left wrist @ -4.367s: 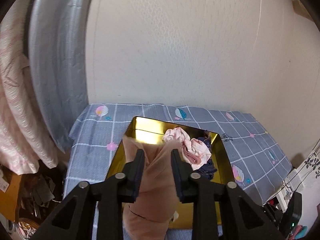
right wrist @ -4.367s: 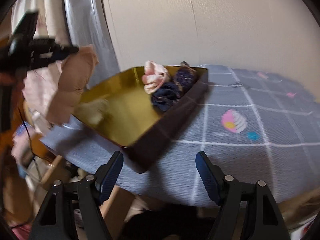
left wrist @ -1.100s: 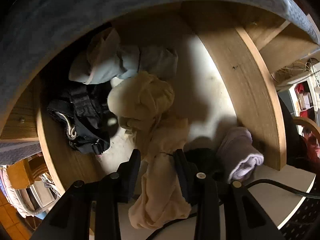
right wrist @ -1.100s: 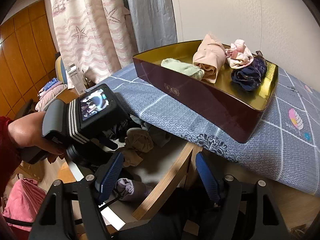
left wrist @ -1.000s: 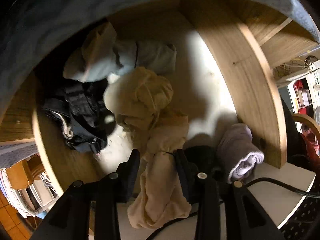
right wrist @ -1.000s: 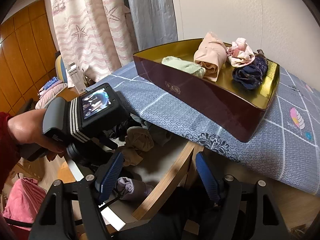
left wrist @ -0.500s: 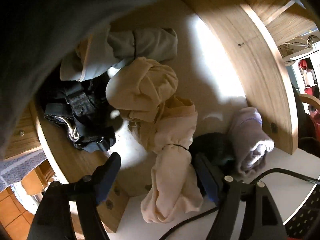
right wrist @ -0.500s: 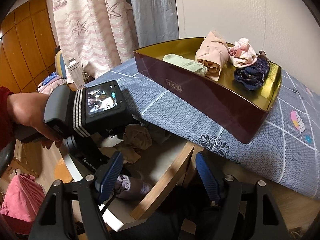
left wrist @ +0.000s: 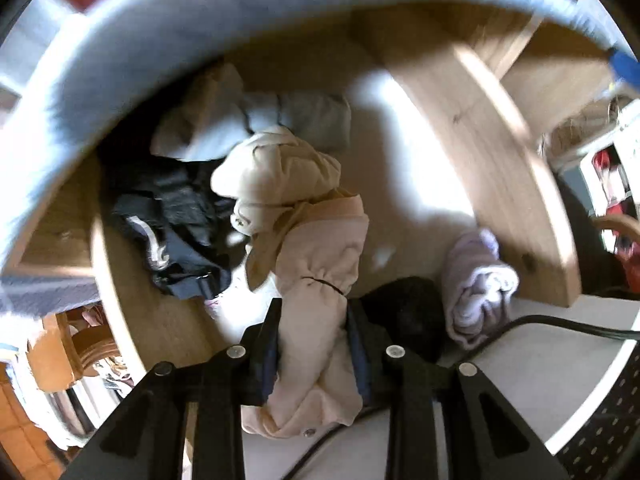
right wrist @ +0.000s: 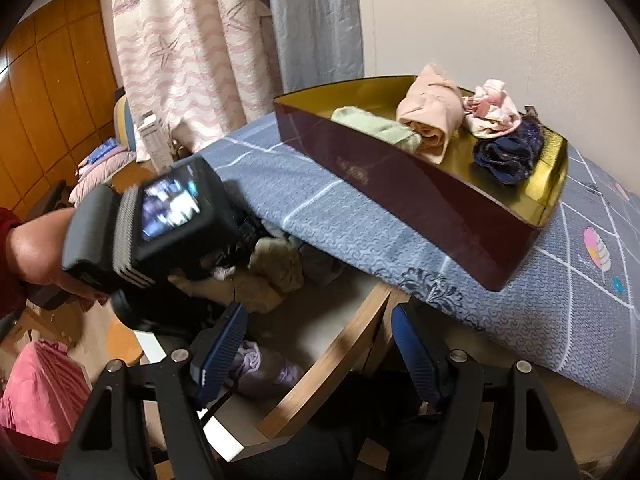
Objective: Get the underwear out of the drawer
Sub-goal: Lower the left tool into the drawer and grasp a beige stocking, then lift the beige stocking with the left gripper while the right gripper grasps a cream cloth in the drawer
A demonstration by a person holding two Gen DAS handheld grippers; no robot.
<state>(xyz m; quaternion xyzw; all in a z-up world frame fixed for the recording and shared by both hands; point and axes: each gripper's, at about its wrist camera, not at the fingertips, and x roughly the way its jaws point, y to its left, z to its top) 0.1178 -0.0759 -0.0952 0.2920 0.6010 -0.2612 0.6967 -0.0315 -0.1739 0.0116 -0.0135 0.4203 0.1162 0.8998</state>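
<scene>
Starfish curtain (right wrist: pixel 180 40), pink bundle (right wrist: pixel 38 388)

You won't find any text here that can actually be read. The dark maroon glossy box with the gold lining (right wrist: pixel 420 184), sitting on the blue-grey patterned bedspread (right wrist: pixel 320 216), carries a small gold mark low on its long front wall, near the middle, but its characters are too small and faint to make out. The white carton (right wrist: pixel 154 142) standing by the pink-and-white curtain shows dark print on its side, too blurred to read. The small screen on the back of the black handheld camera unit (right wrist: pixel 170 204) shows only a smeared picture, no legible characters.
</scene>
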